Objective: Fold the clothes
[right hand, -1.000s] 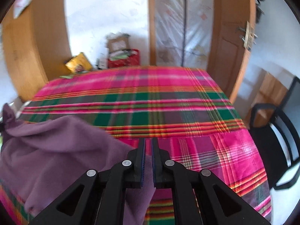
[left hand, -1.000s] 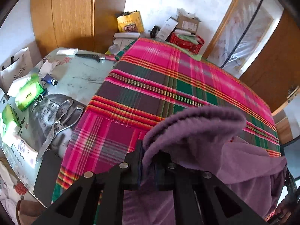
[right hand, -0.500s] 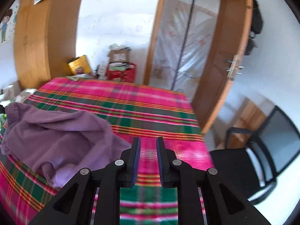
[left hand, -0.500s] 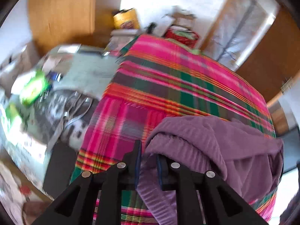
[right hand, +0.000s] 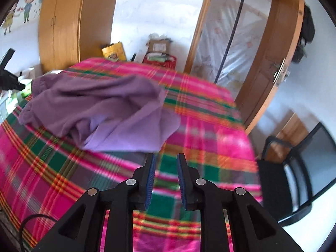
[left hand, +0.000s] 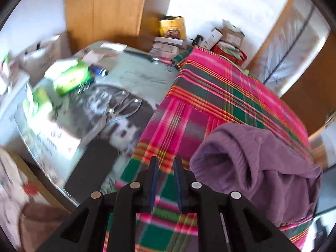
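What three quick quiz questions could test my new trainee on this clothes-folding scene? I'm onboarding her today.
1. True or false: the crumpled purple fleece garment lies on the pink-and-green plaid blanket.
2. The left tongs are: A) shut on the garment B) open, holding nothing.
3. Fill in: the right tongs are ___.

Key: 1 true; 2 B; 3 open.

One purple garment (right hand: 100, 109), one plaid blanket (right hand: 205, 130), two grippers: left (left hand: 166, 161), right (right hand: 166, 157). One black chair (right hand: 298, 168), one red basket (right hand: 160, 59).
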